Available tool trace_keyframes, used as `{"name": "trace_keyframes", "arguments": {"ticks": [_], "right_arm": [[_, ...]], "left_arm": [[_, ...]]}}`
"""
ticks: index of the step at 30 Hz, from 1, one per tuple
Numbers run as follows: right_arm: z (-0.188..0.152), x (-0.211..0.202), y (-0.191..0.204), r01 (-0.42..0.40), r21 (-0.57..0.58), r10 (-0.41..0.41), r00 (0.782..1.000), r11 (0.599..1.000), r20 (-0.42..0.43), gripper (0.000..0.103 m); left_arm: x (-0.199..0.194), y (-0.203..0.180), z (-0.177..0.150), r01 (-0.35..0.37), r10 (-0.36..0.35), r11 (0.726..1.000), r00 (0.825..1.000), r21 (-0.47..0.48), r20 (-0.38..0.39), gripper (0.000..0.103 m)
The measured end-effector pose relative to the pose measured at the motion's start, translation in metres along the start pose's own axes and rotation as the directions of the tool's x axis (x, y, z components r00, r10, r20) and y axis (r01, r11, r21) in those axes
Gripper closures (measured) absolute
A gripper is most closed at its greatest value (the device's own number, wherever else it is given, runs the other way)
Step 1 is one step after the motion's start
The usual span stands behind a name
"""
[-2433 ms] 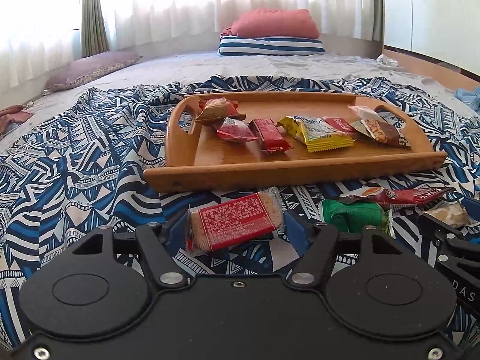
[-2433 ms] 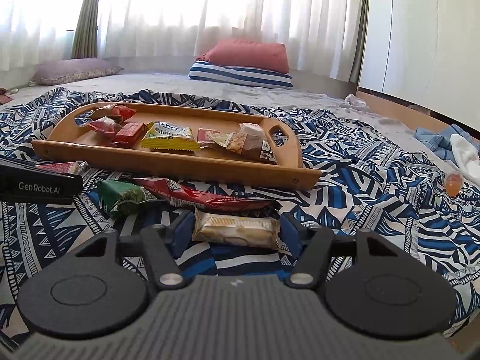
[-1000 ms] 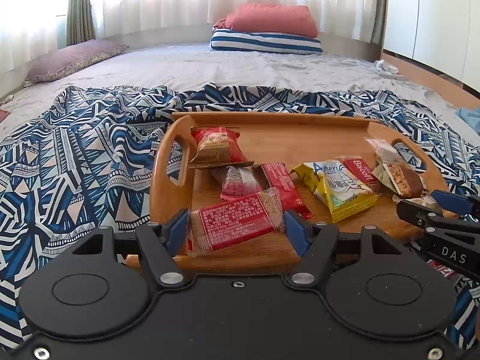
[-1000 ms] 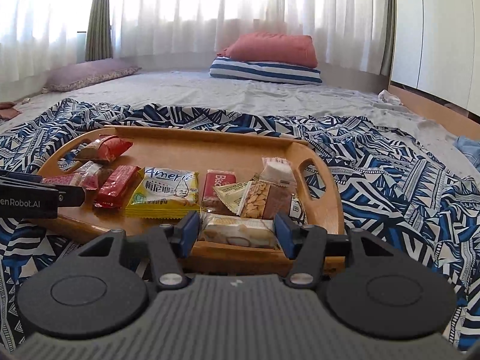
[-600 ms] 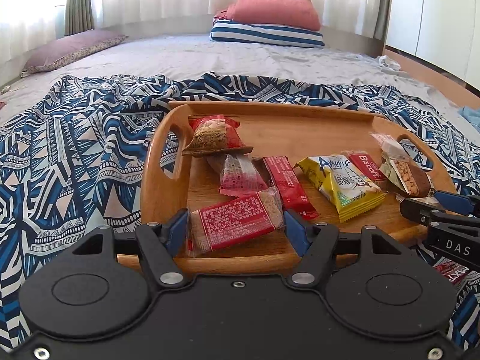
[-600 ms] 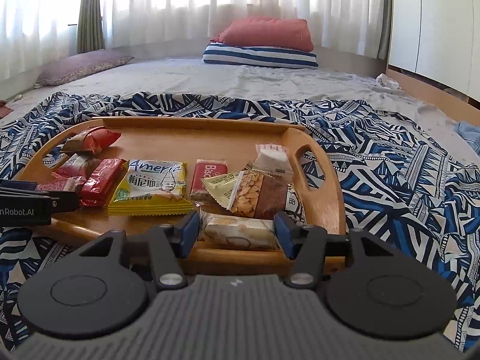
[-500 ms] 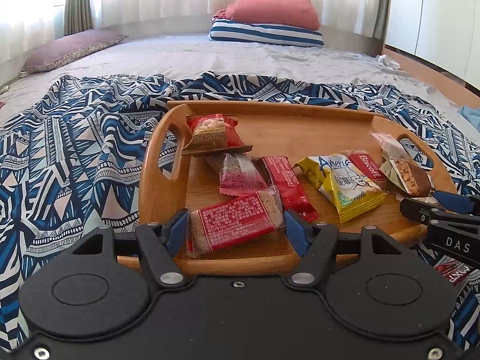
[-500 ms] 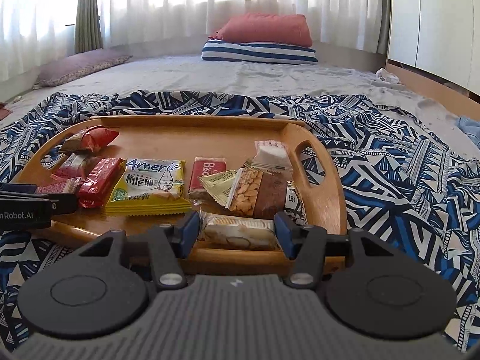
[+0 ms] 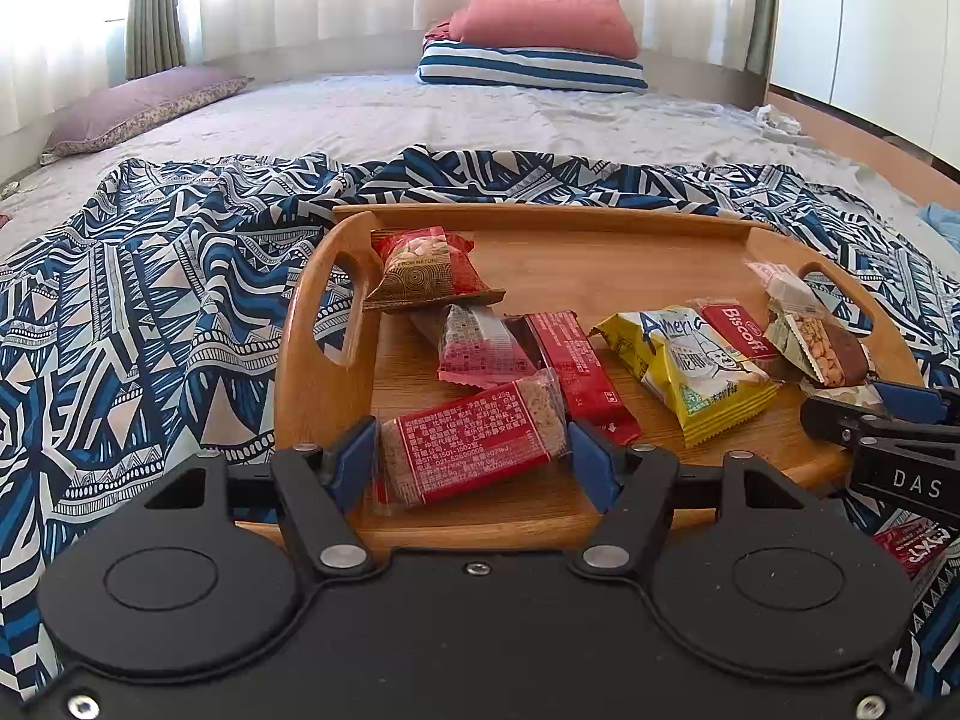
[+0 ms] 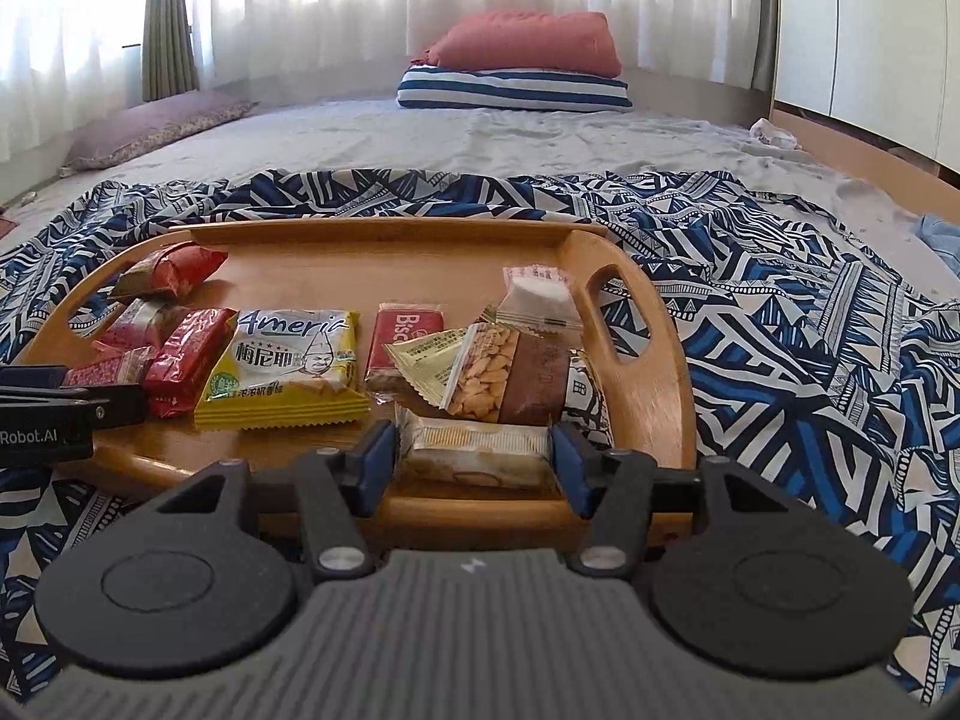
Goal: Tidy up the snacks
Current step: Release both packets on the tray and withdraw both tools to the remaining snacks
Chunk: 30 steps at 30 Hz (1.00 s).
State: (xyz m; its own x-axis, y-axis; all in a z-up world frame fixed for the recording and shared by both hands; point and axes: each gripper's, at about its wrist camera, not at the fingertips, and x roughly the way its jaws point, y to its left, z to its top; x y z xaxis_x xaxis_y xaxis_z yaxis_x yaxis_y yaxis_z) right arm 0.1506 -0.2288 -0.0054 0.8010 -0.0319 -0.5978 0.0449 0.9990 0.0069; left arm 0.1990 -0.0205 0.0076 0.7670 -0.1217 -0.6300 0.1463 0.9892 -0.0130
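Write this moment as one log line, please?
left gripper: shut on red cracker pack | right gripper: shut on beige wafer pack | both over wooden tray

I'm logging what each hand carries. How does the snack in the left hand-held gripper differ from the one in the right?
The red cracker bar in the left hand-held gripper has a red printed label and sits tilted; the pale cracker pack in the right hand-held gripper is cream and nearly level. The red one looks longer. Both are clamped endwise over the wooden tray.
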Motion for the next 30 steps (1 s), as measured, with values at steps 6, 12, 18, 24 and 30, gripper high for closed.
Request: {"name": "trace_keyframes", "arguments": {"ticks": [6, 12, 18, 24, 30], "right_arm": [[0.001, 0.000, -0.001, -0.001, 0.017, 0.001, 1.000, 1.000, -0.002, 0.031], [0.000, -0.012, -0.006, -0.022, 0.035, 0.022, 1.000, 0.999, 0.014, 0.024], [-0.001, -0.034, -0.012, -0.016, 0.012, 0.016, 0.999, 1.000, 0.049, 0.018], [-0.010, -0.051, -0.018, -0.038, -0.008, 0.039, 0.998, 0.999, 0.044, 0.014], [-0.021, -0.062, -0.024, -0.049, -0.024, 0.050, 0.998, 0.998, 0.035, 0.010]], "left_arm": [[-0.003, 0.001, 0.000, 0.025, -0.025, 1.000, 1.000, -0.015, 0.005, 0.024], [-0.021, -0.005, -0.002, -0.006, 0.004, 0.999, 0.998, 0.040, 0.064, 0.011], [-0.044, -0.009, -0.007, 0.042, -0.046, 0.998, 0.996, 0.056, 0.074, 0.009], [-0.063, -0.018, -0.023, 0.145, -0.147, 0.988, 0.988, 0.061, 0.038, 0.002], [-0.070, -0.034, -0.041, 0.277, -0.275, 0.956, 0.961, 0.093, -0.030, 0.001]]}}
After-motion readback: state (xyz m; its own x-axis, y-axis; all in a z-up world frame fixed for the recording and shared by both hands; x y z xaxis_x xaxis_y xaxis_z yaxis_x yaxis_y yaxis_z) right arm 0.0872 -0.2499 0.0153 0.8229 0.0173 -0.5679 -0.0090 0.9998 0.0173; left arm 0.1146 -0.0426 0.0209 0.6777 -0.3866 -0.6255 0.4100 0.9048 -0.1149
